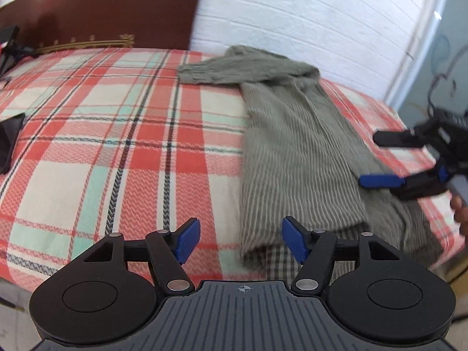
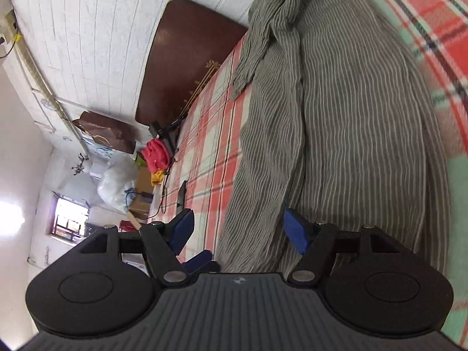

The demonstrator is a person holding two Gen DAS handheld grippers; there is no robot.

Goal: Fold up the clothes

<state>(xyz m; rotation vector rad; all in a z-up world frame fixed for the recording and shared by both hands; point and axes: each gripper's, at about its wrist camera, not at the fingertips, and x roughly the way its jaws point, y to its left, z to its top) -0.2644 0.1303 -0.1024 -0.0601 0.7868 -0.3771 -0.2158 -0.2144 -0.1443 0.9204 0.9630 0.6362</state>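
Observation:
A grey-green striped garment (image 1: 292, 134) lies lengthwise on the plaid bed cover (image 1: 117, 146), with one sleeve spread left at its far end. My left gripper (image 1: 241, 238) is open just over the garment's near hem corner, and its pads are not pressing the cloth. My right gripper (image 1: 380, 159) hovers open at the garment's right edge. The right wrist view is rolled sideways. There the garment (image 2: 351, 117) fills the frame and the right gripper (image 2: 238, 231) stands open above its edge with nothing gripped. A blue finger of the left gripper (image 2: 201, 260) shows below.
A brown headboard (image 1: 102, 14) and a white brick wall stand behind the bed. A black cloth (image 1: 8, 143) and a black device (image 1: 11, 46) lie at the bed's left edge. Beyond the bed are red clothes (image 2: 155, 155) and a plastic bag (image 2: 117, 184).

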